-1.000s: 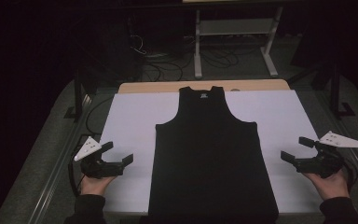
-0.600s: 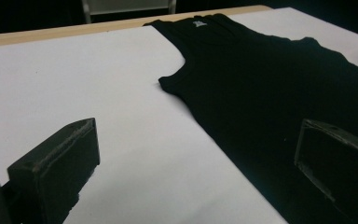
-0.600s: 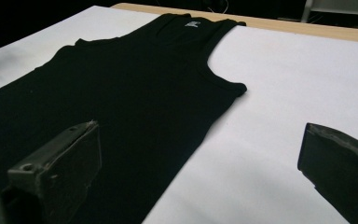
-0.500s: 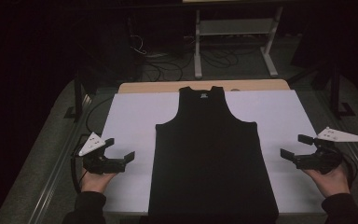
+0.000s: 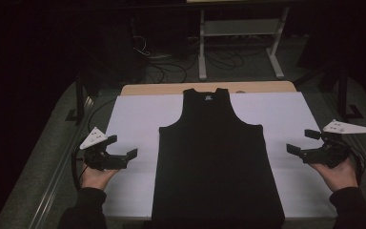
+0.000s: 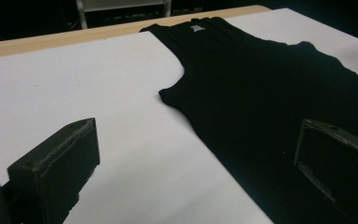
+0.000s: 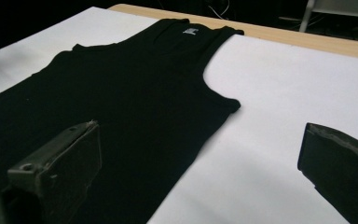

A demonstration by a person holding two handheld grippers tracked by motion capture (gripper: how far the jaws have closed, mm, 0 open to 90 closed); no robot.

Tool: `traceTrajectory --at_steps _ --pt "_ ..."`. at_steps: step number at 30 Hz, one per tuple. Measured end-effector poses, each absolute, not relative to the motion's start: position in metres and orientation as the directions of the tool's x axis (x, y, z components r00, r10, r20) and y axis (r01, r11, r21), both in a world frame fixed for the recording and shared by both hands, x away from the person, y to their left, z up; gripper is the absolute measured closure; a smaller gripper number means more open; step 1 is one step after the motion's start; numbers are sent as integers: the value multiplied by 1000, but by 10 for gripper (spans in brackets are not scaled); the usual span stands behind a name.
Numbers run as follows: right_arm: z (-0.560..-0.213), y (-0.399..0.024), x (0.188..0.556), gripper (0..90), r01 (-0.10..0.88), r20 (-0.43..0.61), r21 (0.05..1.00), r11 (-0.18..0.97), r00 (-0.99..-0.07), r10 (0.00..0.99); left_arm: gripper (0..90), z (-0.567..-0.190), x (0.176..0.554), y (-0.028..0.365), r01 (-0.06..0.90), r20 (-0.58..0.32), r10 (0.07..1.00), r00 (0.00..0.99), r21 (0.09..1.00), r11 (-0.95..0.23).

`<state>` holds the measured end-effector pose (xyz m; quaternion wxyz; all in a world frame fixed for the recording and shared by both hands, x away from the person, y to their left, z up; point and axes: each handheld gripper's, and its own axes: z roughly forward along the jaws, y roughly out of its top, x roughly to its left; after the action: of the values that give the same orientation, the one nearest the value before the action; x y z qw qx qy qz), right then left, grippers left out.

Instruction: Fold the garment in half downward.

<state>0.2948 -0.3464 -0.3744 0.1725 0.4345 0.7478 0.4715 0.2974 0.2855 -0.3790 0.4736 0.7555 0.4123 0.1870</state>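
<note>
Black knit tank top [image 5: 217,162] lies flat, front up, on the white sheet [image 5: 133,114] covering the worktop [image 5: 171,88] — neck label toward the far edge, hem at the near edge. Judged from the limp drape and thin straps: light, soft, no stiffness, likely to sag and bunch as soon as 1 side is lifted alone. Not fragile, but the fabric may slide on the smooth sheet, so a pinch should catch the cloth edge only and not the sheet under it.

Suggested hold: 2 points at once, either the side seams just below the armholes or the 2 hem corners, 1 per hand-held gripper.

Left hand-held gripper [image 5: 119,155] sits left of the tank top, apart from it, jaws spread wide and holding nothing; its own view shows the left armhole edge between the jaws. Right hand-held gripper [image 5: 300,149] sits right of the tank top, well apart, also wide and holding nothing.

Versus 0.5 s ago: left hand-held gripper has edged nearer the tank top's left side; right one has hardly shifted — tank top itself unmoved, no new creases.
</note>
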Motion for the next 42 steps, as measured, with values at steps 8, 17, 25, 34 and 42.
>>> traceTrajectory --at_steps 8,17,25,34,42 --pt "-362 -343 306 0 481 142 854 198 -581 801 0 -373 304 285 445 -98 793 601 866 -230" --pt "-348 -335 322 0 490 134 842 226 -596 792 0 -361 317 281 437 -98 781 616 868 -236" --pt "-342 -333 333 0 493 135 837 236 -605 785 0 -354 329 279 438 -106 771 628 867 -238" --pt "-341 -332 348 0 507 143 828 239 -603 785 0 -357 347 272 458 -118 757 643 851 -256" --pt "-344 -331 360 0 519 147 819 244 -602 785 0 -355 361 266 462 -122 749 652 847 -264"
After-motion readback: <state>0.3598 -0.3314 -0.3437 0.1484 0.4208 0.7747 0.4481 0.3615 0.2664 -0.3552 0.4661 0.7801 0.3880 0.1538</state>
